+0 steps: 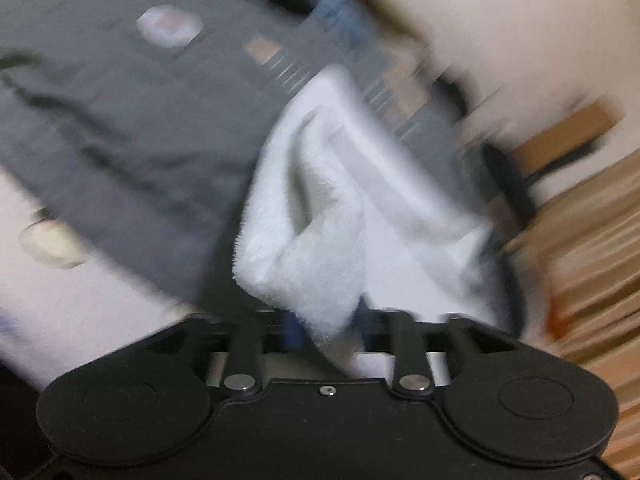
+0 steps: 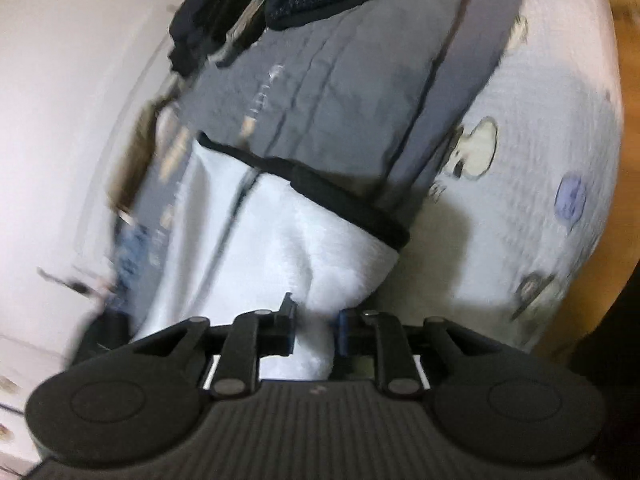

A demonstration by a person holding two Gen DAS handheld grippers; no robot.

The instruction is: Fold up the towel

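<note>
Above the grey sheet [image 1: 120,128], both the left gripper [image 1: 324,328] and right gripper [image 2: 314,332] pinch the white towel [image 1: 320,208]; no legible writing.

No text, label, brand, number or sign can be read in either view. The left wrist view is smeared by motion blur: a pale patch [image 1: 169,26] on the grey cloth [image 1: 120,120] may be a printed badge, but nothing on it resolves into letters, and the striped marks further along the same cloth are only streaks. In the right wrist view, the white bedsheet [image 2: 520,184] carries cartoon-like printed figures [image 2: 476,148] and a bluish blob [image 2: 570,198], which are pictures and not writing, and faint pale marks on the grey cloth there are too blurred to tell.
</note>
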